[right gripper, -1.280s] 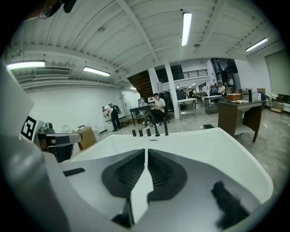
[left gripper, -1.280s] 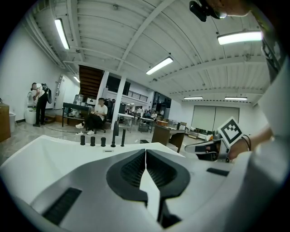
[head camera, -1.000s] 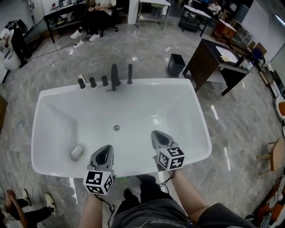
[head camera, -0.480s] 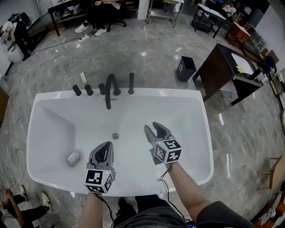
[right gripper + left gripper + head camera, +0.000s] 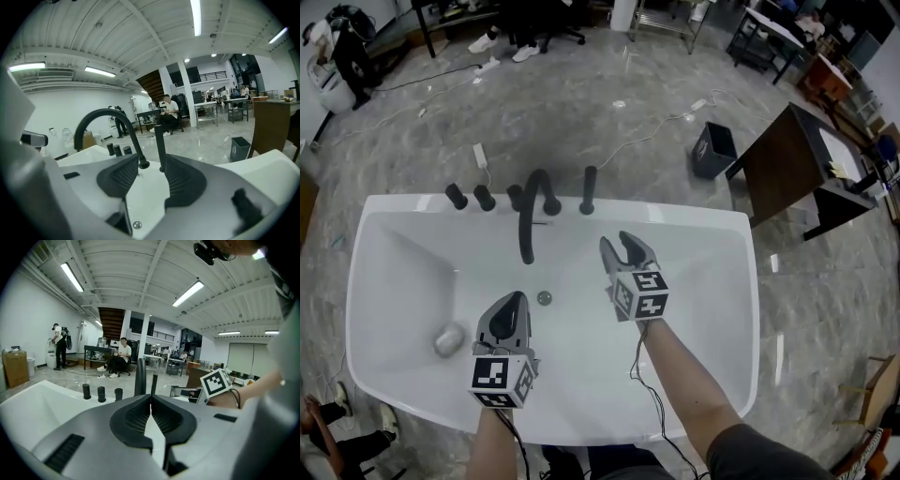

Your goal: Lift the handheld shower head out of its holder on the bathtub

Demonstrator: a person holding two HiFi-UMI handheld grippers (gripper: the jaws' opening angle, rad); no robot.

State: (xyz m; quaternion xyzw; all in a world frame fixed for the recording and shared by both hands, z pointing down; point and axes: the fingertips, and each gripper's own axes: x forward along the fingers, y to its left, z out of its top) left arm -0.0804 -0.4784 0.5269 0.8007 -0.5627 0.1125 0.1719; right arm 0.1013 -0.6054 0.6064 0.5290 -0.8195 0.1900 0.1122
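The handheld shower head (image 5: 589,190) is a slim black rod standing upright in its holder on the far rim of the white bathtub (image 5: 712,220), just right of the arched black faucet (image 5: 528,217). My right gripper (image 5: 619,246) hovers over the tub a little short of the rod, its jaws opening with nothing between them. In the right gripper view the shower head (image 5: 161,144) shows beyond the gap of the right gripper (image 5: 150,169). My left gripper (image 5: 511,302) is shut and empty, further back over the tub. In the left gripper view the left gripper (image 5: 151,401) faces the shower head (image 5: 154,382).
Three black knobs (image 5: 484,197) line the rim left of the faucet. A grey lump (image 5: 448,339) lies in the tub's left end, near the drain (image 5: 545,298). Beyond the tub stand a dark bin (image 5: 712,150) and a desk (image 5: 806,178). A person's feet (image 5: 328,417) show at bottom left.
Both grippers have moved forward over the tub toward the faucet side. The right gripper's jaws have gone from shut to wide apart. The left stays shut.
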